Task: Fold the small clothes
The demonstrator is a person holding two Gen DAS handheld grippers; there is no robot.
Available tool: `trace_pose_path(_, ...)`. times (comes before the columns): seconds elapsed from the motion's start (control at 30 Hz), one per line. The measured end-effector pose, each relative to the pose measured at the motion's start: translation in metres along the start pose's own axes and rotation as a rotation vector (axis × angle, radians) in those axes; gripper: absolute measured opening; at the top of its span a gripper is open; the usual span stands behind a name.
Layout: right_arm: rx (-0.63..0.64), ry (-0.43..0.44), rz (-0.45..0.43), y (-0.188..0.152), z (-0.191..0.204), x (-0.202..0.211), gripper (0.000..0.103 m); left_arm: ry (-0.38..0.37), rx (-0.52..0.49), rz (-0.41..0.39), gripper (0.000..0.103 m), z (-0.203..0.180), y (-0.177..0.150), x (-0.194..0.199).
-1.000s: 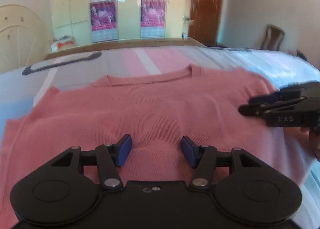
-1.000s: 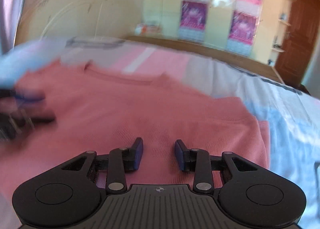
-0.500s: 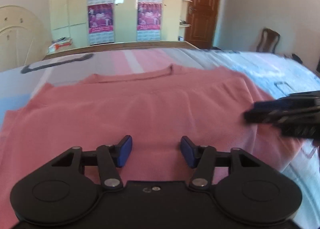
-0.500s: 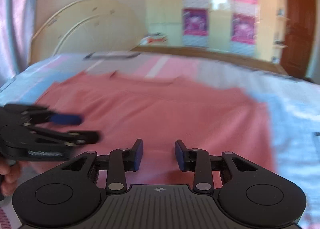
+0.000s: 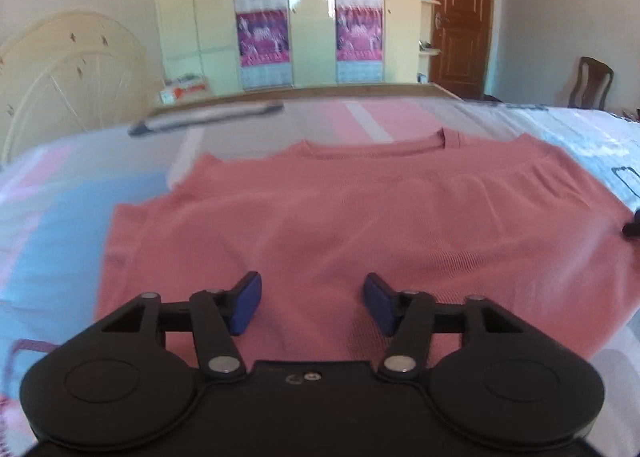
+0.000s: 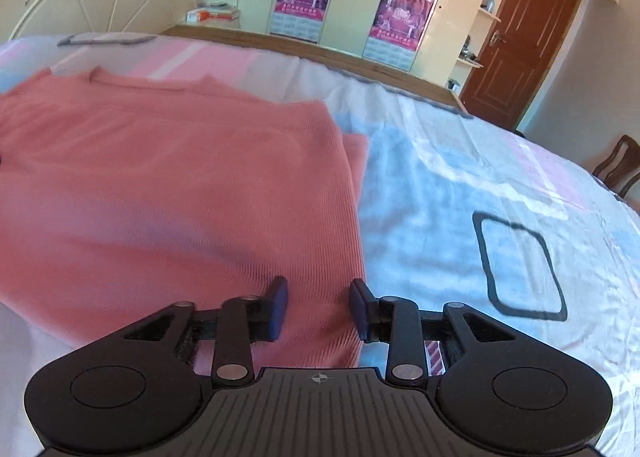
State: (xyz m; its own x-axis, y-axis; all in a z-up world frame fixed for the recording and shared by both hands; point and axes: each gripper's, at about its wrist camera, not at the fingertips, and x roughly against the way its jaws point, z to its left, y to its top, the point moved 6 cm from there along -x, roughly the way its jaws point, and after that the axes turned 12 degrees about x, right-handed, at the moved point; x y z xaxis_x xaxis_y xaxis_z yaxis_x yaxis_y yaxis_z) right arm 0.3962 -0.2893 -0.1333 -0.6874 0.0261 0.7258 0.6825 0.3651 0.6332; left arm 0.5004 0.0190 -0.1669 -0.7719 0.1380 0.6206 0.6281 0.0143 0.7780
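Observation:
A pink knit top [image 5: 340, 217] lies flat on the bed, neckline at the far side. My left gripper [image 5: 311, 307] is open and empty, just above the top's near hem, left of centre. The top also shows in the right wrist view [image 6: 168, 185], filling the left half. My right gripper [image 6: 318, 307] is open and empty over the top's right edge near its lower corner. A dark tip of the right gripper [image 5: 634, 227] shows at the right edge of the left wrist view.
The bed sheet [image 6: 460, 185] is pale blue, pink and white with a black square outline [image 6: 520, 265]. A dark flat object [image 5: 204, 119] lies near the bed's far edge. Wardrobes with posters [image 5: 312, 9], a brown door [image 6: 524, 33] and a chair [image 5: 592, 83] stand behind.
My right gripper has moved right, from over the top's middle to its right edge. My left gripper has shifted left. Both have stayed open.

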Motion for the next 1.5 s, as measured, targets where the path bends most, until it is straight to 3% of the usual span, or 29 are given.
trace_pose_path(0.07,-0.037,0.040,-0.091,0.011,0.004,0.020,0.034,-0.052,0.017,-0.016,0.055,-0.013,0.001,0.015)
trace_pose_path(0.17,-0.046,0.157,-0.142,0.025,0.044,0.029,0.034,-0.091,-0.014,-0.008,0.056,-0.046,-0.011,0.021)
trace_pose_path(0.23,-0.018,0.223,-0.148,0.028,0.073,0.031,0.034,-0.116,0.000,0.021,0.056,-0.062,-0.021,0.018)
trace_pose_path(0.33,0.039,0.275,-0.118,0.020,0.106,0.028,0.034,-0.094,-0.011,0.065,0.056,-0.069,-0.039,0.012)
trace_pose_path(0.37,0.056,0.269,-0.081,0.013,0.111,0.024,0.034,-0.084,-0.005,0.081,0.056,-0.065,-0.044,0.011)
trace_pose_path(0.47,0.047,0.219,-0.074,-0.002,0.101,0.029,0.034,-0.058,0.027,0.079,0.058,-0.038,-0.050,0.018)
trace_pose_path(0.6,-0.046,0.062,-0.019,-0.028,0.048,0.031,0.033,0.033,0.078,0.062,0.059,0.020,-0.053,0.033)
trace_pose_path(0.73,-0.080,0.089,0.003,-0.044,0.020,0.032,0.034,0.090,0.125,0.055,0.059,0.060,-0.052,0.044)
trace_pose_path(0.93,-0.116,0.073,-0.050,-0.032,0.019,0.043,0.033,0.115,0.156,0.074,0.057,0.065,-0.048,0.049)
trace_pose_path(1.03,-0.102,0.074,0.024,-0.043,0.016,0.024,0.033,0.121,0.163,0.074,0.058,0.065,-0.046,0.045)
trace_pose_path(1.3,-0.089,0.085,0.027,-0.044,0.014,0.030,0.033,0.134,0.165,0.078,0.058,0.066,-0.050,0.053)
trace_pose_path(1.43,-0.123,0.079,-0.039,-0.043,0.006,0.047,0.033,0.144,0.182,0.075,0.058,0.070,-0.051,0.055)
trace_pose_path(1.5,-0.093,0.094,0.011,-0.051,0.008,0.038,0.032,0.147,0.180,0.070,0.059,0.070,-0.054,0.054)
